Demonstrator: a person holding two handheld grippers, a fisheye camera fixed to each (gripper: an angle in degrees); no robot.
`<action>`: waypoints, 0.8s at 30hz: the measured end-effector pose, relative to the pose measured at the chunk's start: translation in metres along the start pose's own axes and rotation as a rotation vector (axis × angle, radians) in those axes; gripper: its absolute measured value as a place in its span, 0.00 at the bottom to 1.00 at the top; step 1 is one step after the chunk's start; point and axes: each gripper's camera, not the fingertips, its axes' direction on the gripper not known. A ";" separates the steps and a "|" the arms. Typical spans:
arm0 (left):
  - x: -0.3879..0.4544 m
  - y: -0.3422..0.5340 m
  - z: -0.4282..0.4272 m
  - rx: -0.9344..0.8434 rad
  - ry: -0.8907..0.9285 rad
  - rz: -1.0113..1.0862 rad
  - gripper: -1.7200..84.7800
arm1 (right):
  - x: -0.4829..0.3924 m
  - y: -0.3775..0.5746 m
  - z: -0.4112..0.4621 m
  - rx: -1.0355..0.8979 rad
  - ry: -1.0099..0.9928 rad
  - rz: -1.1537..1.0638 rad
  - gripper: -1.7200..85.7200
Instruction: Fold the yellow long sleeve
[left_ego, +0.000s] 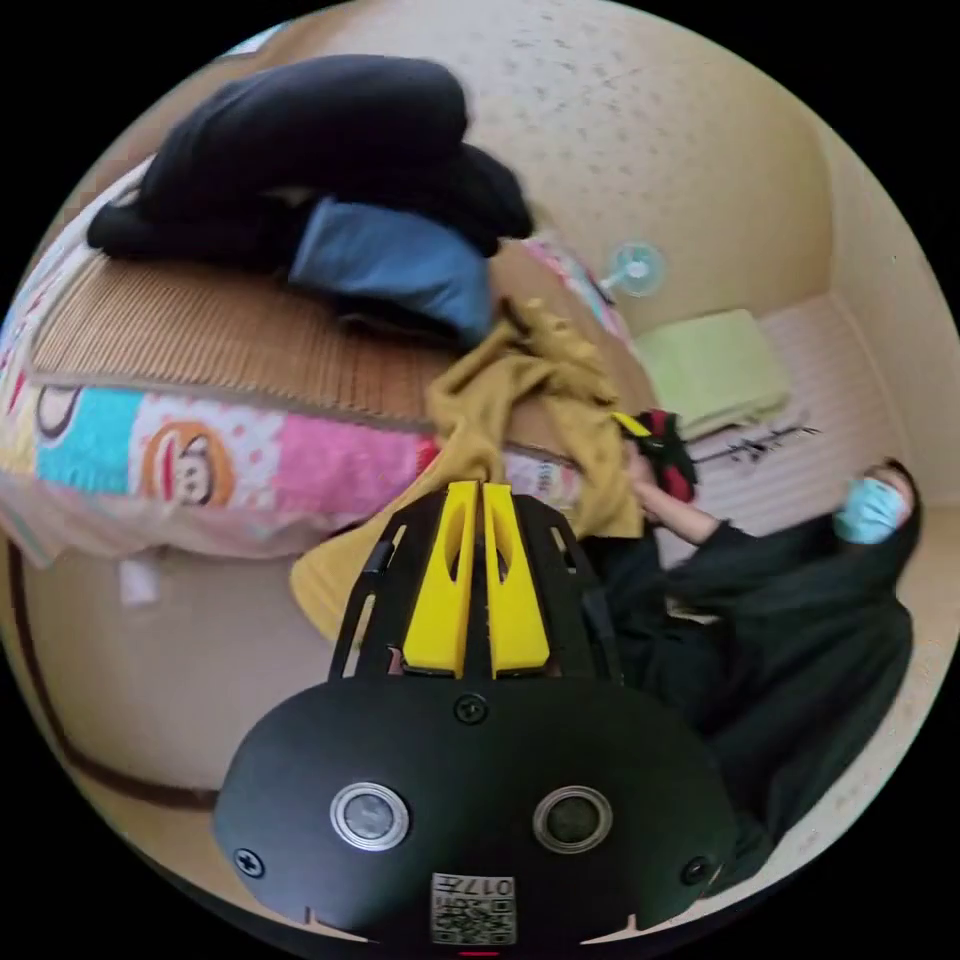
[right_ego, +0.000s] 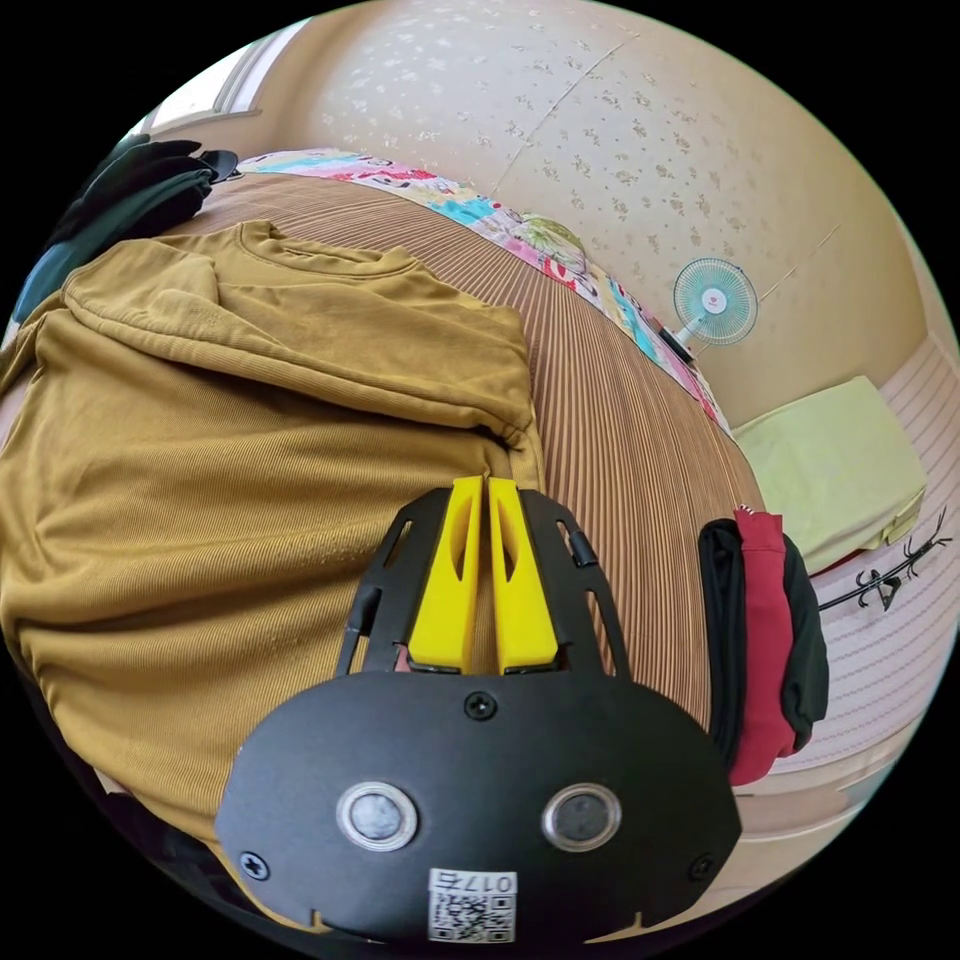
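Right gripper view, closed fingers (right_ego: 485, 490) pinching yellow long sleeve (right_ego: 250, 450) (hem), left likewise.

A bed (right_ego: 640, 470) topped with a ribbed bamboo mat (left_ego: 200, 330) carries the mustard-yellow long sleeve (right_ego: 250, 450), spread at 9 o'clock in the right gripper view. Dark clothes (left_ego: 300, 150) are heaped over a blue garment (left_ego: 400, 265) (11 o'clock, left gripper view). A red-and-black garment (right_ego: 765, 640) hangs over the bed's edge.

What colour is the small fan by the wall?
The fan is pale teal-green, with a white centre; the right gripper view shows it best.
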 end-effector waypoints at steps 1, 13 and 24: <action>0.021 -0.011 -0.021 0.071 0.104 0.076 0.01 | -0.001 0.001 0.001 -0.001 0.008 -0.003 0.03; 0.150 -0.266 0.142 0.136 0.498 0.374 0.04 | 0.004 0.014 0.006 0.004 0.012 -0.001 0.04; 0.031 -0.240 0.321 0.059 0.257 0.194 0.09 | 0.024 0.029 0.014 0.013 -0.064 0.043 0.04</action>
